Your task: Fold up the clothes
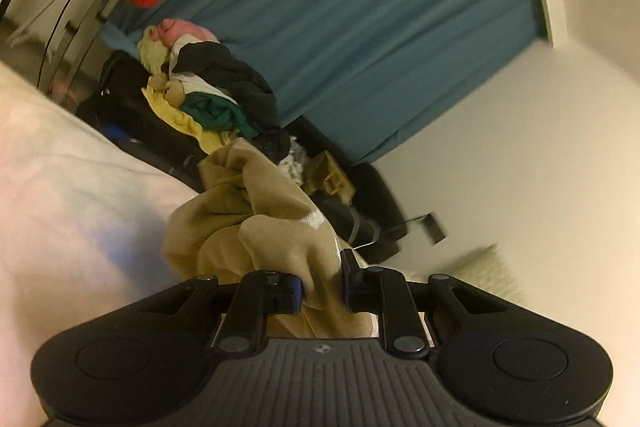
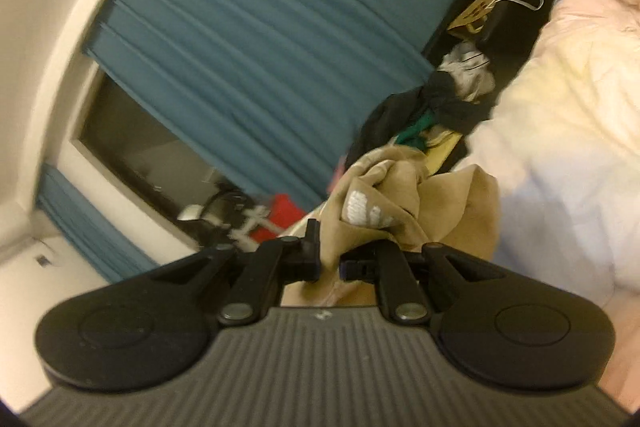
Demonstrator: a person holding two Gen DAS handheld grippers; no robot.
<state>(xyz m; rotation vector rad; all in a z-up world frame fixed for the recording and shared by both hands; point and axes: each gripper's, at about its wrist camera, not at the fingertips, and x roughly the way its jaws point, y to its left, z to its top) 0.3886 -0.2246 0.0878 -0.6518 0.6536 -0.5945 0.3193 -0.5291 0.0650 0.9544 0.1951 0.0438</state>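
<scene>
While one tan garment (image 1: 256, 227) hangs bunched, two hand-held grippers, left (image 1: 322, 291) and right (image 2: 329, 259), each pinch it.

Bunched tan garment (image 1: 256, 211) filling the space ahead of both grippers, clothes pile (image 1: 212, 87) on black chair (image 1: 372, 195) close behind, pale bedding (image 1: 72, 179) alongside, teal curtain (image 1: 360, 27) beyond.

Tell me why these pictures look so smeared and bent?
Left wrist view: motion blur smears the teal curtain and white wall; fisheye curves straight edges. Right wrist view: similar blur and bending, the pale bedding washed out, while the tan garment stays fairly sharp.
</scene>
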